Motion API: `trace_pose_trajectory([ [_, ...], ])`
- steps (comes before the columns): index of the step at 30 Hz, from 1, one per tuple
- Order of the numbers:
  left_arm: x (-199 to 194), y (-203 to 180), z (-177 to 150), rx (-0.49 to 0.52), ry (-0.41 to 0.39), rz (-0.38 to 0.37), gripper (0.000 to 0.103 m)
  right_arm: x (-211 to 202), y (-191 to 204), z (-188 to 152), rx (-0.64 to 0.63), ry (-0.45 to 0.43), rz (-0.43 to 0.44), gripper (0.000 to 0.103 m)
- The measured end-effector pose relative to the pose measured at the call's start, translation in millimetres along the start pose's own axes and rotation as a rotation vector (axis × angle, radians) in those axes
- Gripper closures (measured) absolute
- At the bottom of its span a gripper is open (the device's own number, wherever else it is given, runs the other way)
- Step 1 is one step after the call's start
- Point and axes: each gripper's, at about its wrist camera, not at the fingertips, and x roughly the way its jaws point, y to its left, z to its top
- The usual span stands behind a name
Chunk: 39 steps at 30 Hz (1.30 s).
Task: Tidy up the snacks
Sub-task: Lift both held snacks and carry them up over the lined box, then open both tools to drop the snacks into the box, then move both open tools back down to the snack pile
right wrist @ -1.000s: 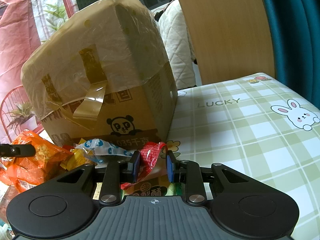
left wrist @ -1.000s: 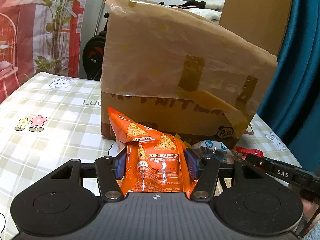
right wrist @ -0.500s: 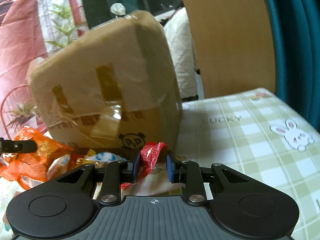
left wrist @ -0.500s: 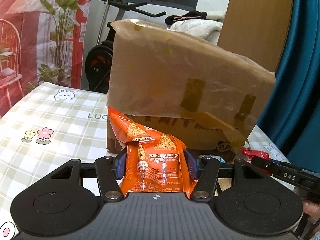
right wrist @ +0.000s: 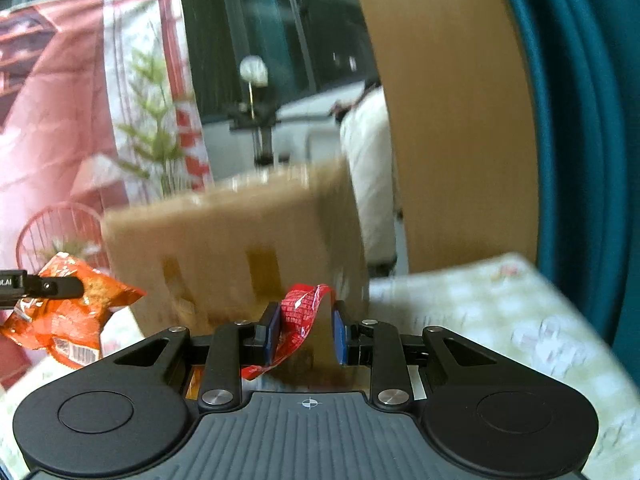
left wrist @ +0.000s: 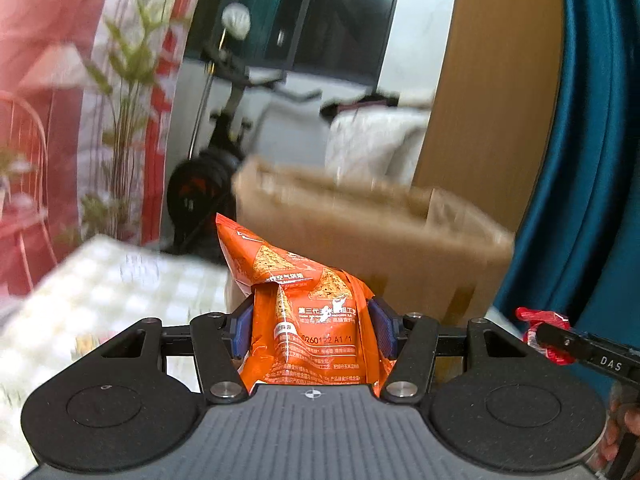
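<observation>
My left gripper (left wrist: 312,332) is shut on an orange chip bag (left wrist: 304,308) and holds it in the air in front of the brown cardboard box (left wrist: 372,240). The bag also shows in the right wrist view (right wrist: 68,320). My right gripper (right wrist: 306,330) is shut on a red snack packet (right wrist: 298,316), also lifted, in front of the box (right wrist: 236,248). The packet shows at the right edge of the left wrist view (left wrist: 540,328). Both views are blurred by motion.
The box stands on a checked tablecloth (right wrist: 500,312). A wooden panel (left wrist: 496,80) and a teal curtain (left wrist: 592,140) rise behind on the right. An exercise bike (left wrist: 212,176) and a plant (left wrist: 124,100) stand beyond the table.
Both grippers have risen with their snacks. The box has dropped lower in both views and the other snacks on the table have gone out of sight.
</observation>
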Motion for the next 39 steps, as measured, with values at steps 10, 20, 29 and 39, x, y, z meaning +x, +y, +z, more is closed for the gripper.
trace_pose_trajectory([
  [10,34.3,-29.3,102.4,0.135,-0.134,-0.011,0.042,35.9,16.4,100.1,-0.073,-0.152,0.051,0.078],
  [20,137.5,-43.8,134.8,0.259,-0.009,0.086,0.041,147.4,39.4,128.5,-0.117,-0.012,0.022,0.078],
  [29,147.6,-14.0,112.5,0.196,0.088,0.096,0.017,162.3,51.3,108.9,-0.119,0.077,0.006,0.041],
  [39,75.5,-9.1,111.7,0.174,0.017,0.104,0.016,114.1,36.9,108.8,-0.036,0.039,0.023,0.038],
])
